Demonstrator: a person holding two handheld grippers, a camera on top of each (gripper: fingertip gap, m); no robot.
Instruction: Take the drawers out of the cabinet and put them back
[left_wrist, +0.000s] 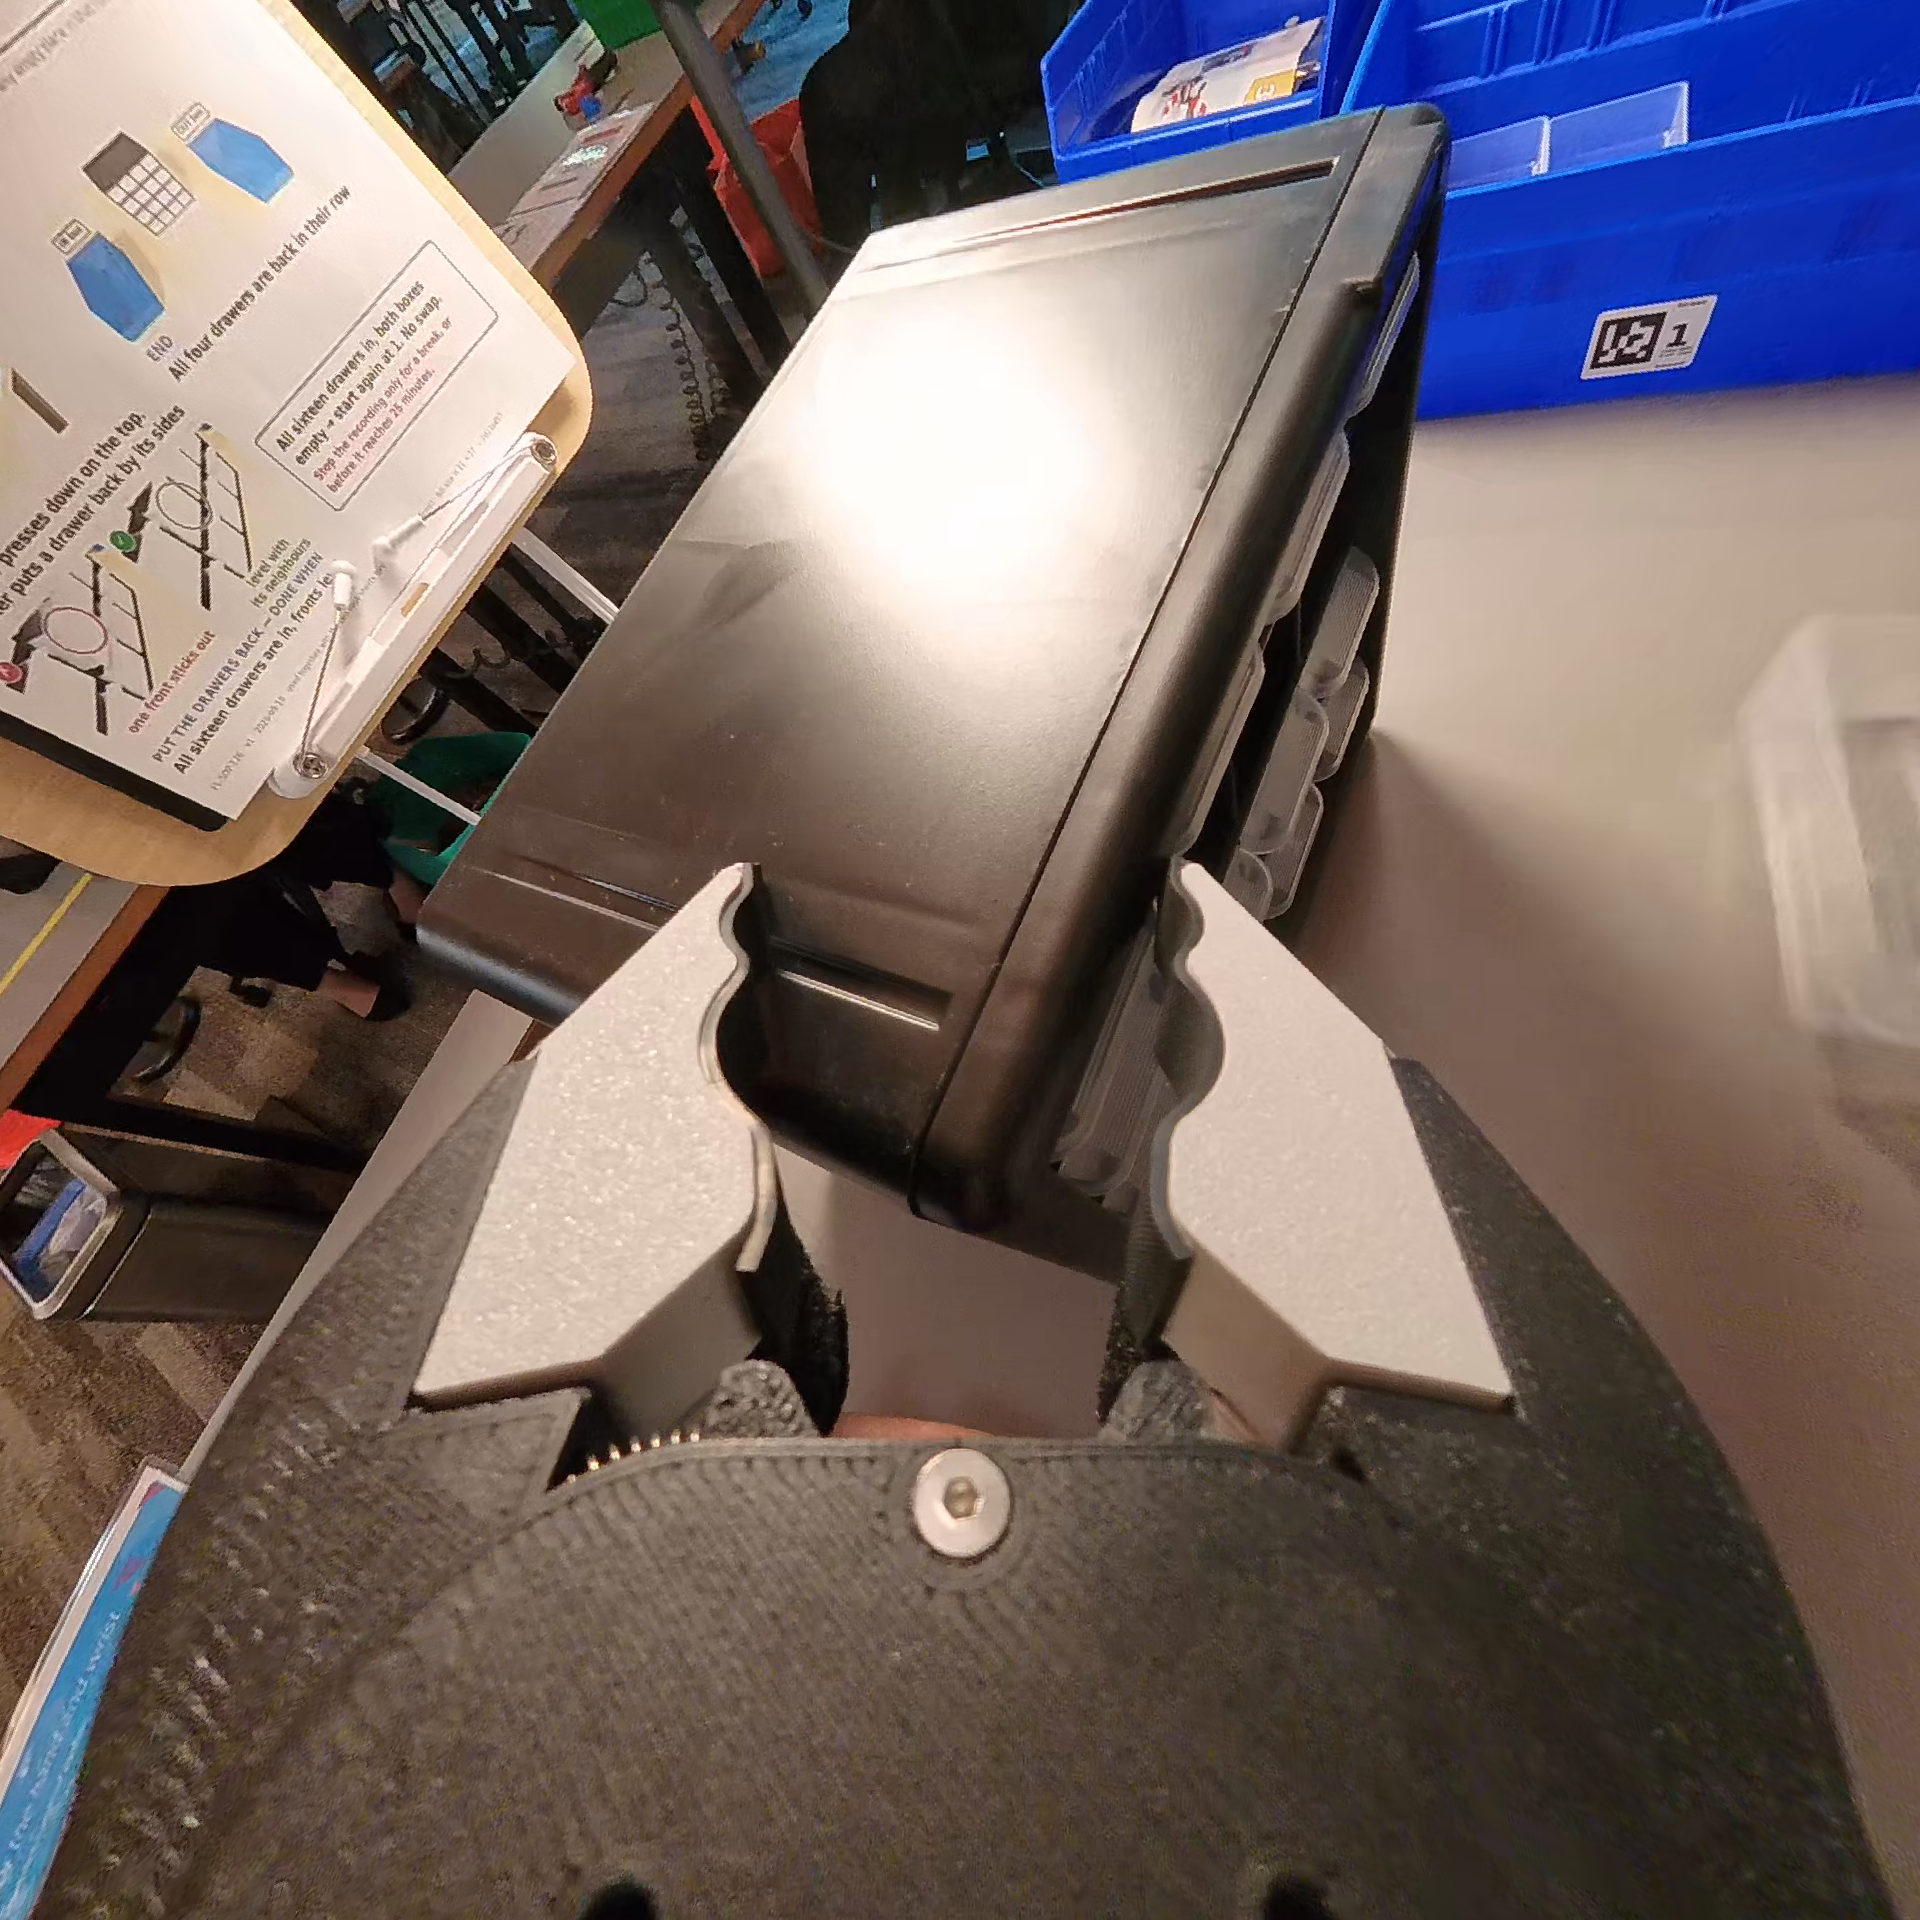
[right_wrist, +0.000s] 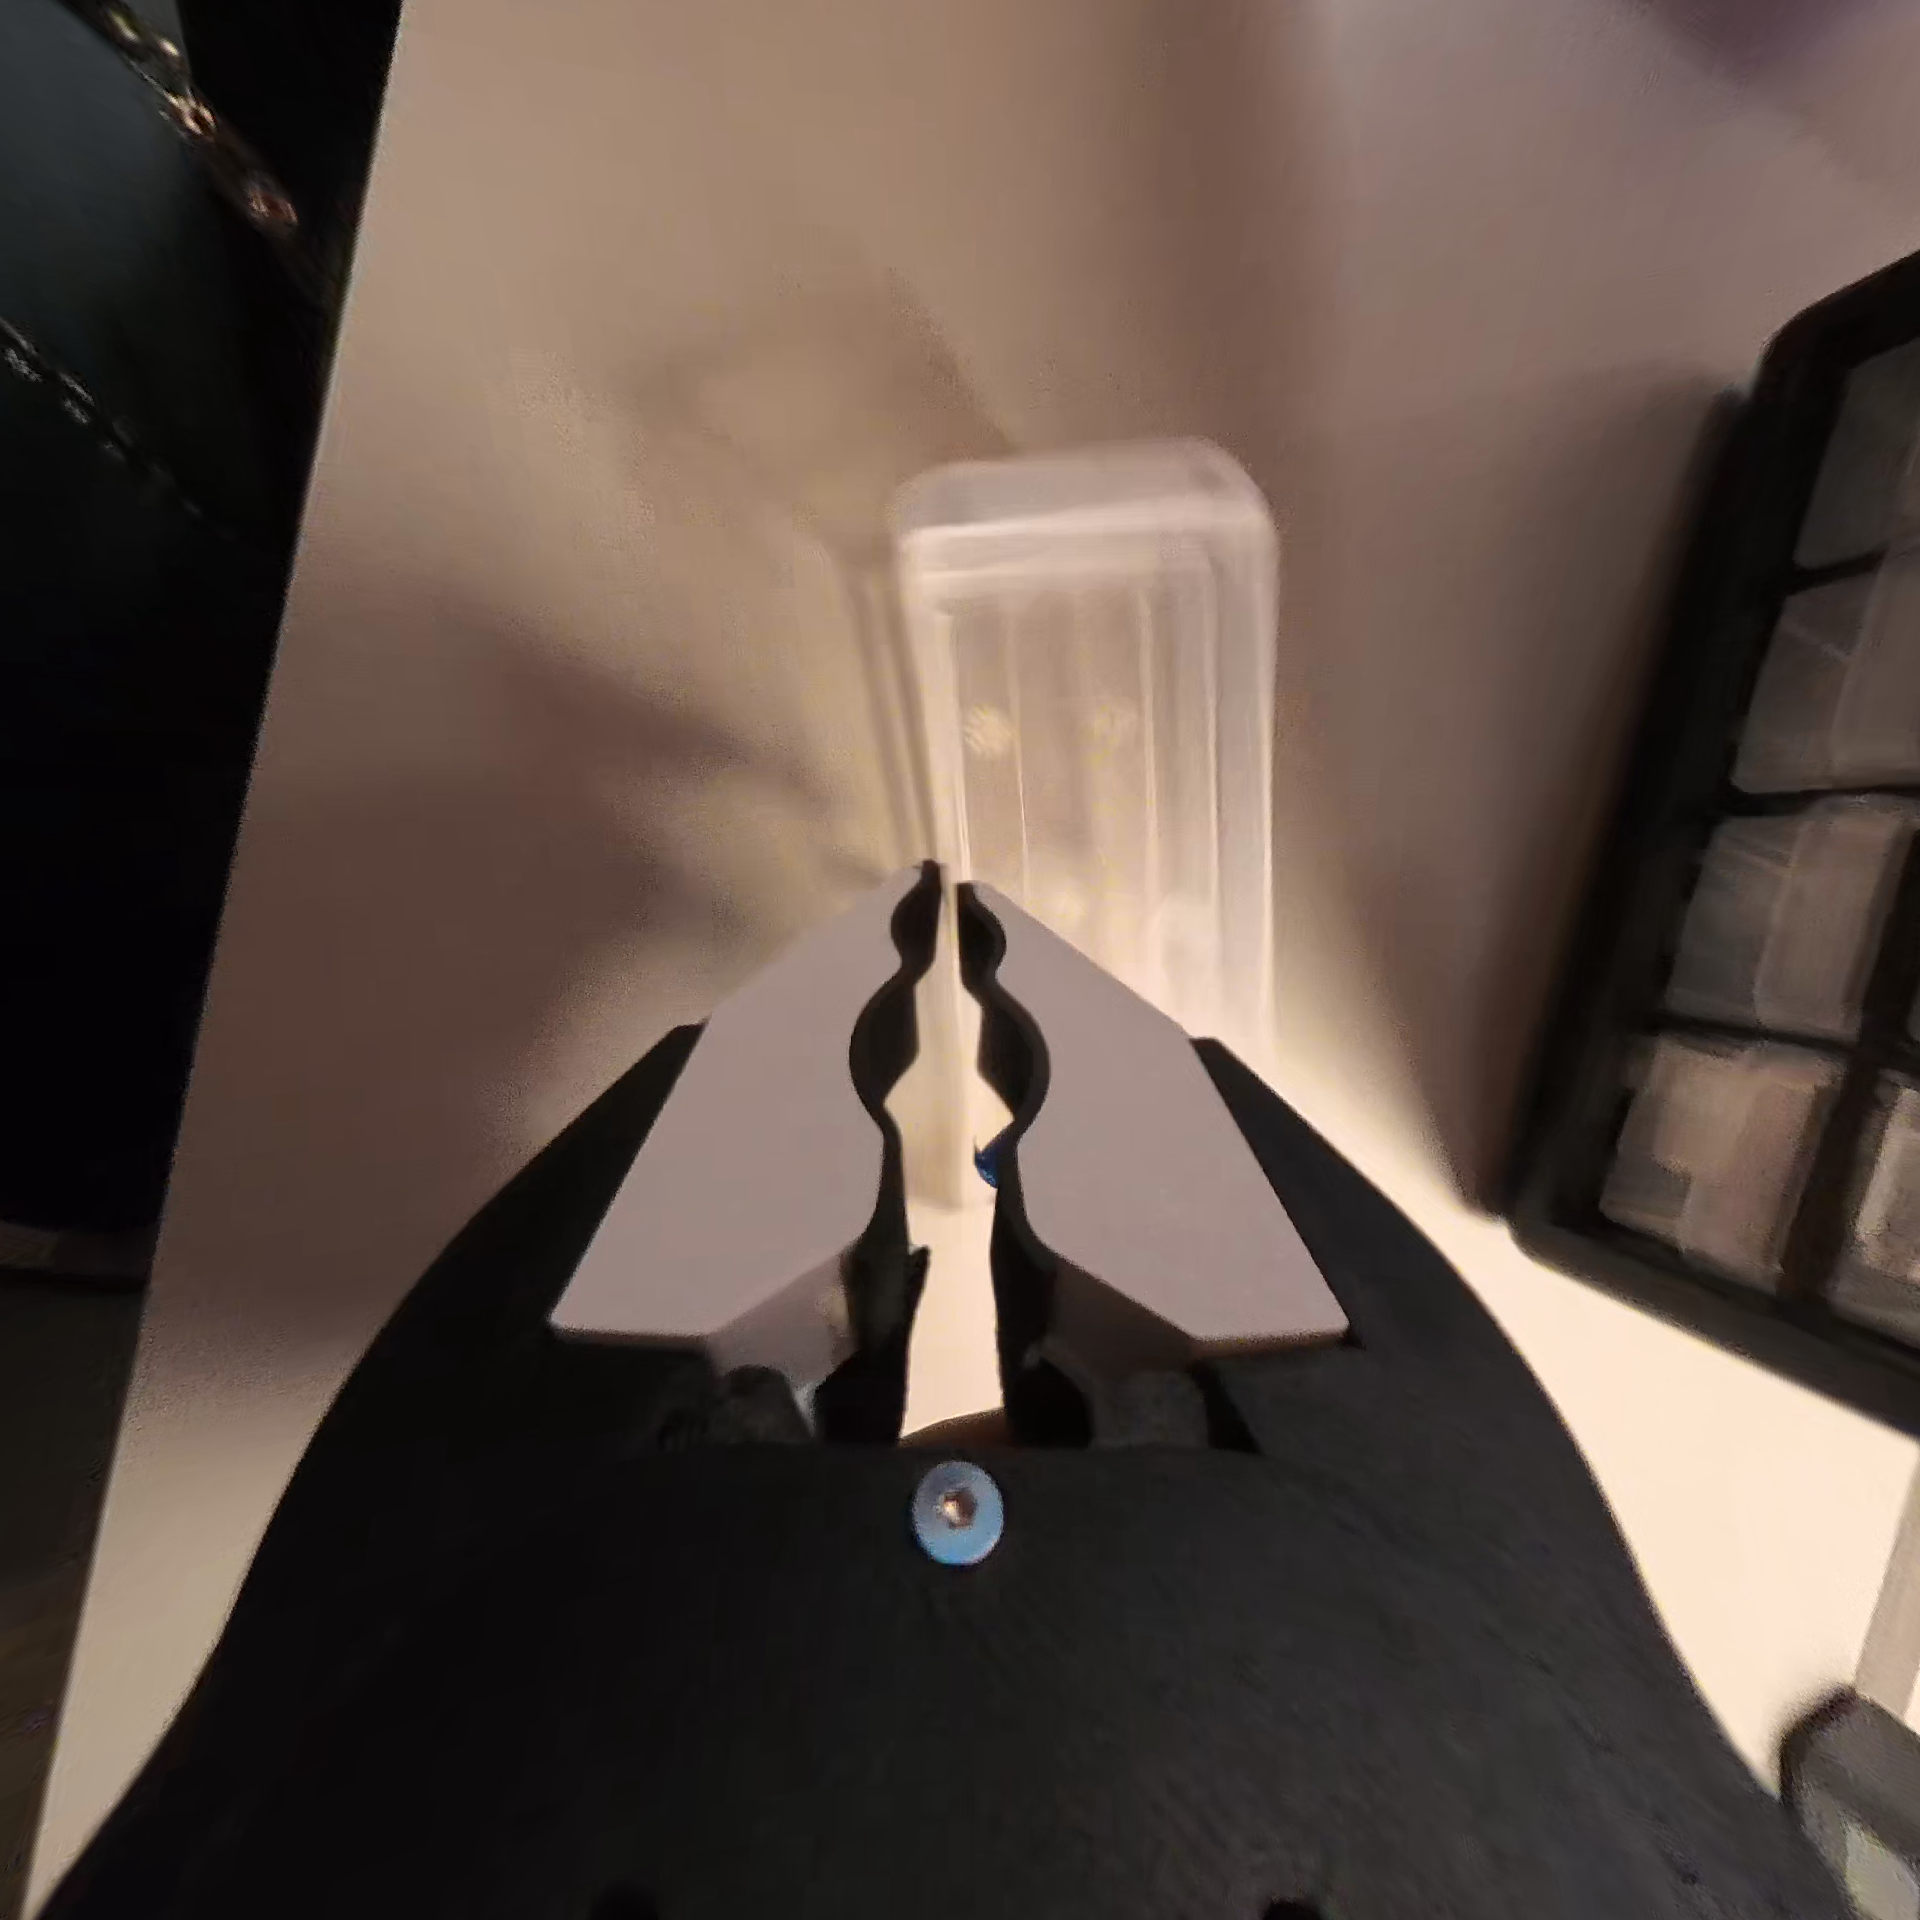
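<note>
Left tongs are standing wide apart over the near corner of the black cabinet. Left finger is lying over the cabinet's top panel, right finger is sitting by the drawer fronts; cannot tell if either pad is touching, nothing is pinched. Cabinet is sitting on the grey table, its top panel glaring with a light reflection. Pale translucent drawers are showing in a column along the cabinet's right face, seated in their slots.

Right tongs are closing narrow on the thin side wall of a clear plastic drawer, which is outside the cabinet on the table and stretching away from the tips. Wall is running between the two fingertips; both tips are right against it, gap almost nil. Drawer is blurred. In the left view it is showing as a faint blurred box right of the cabinet, well apart from it.

Cabinet front grid is showing at the right edge of the right view, greyish drawers filling the visible cells. Dark object is filling the left edge, cannot tell what.

Blue bins are standing behind the cabinet. Printed instruction sheet on a wooden stand is standing left of it, past the table edge.
</note>
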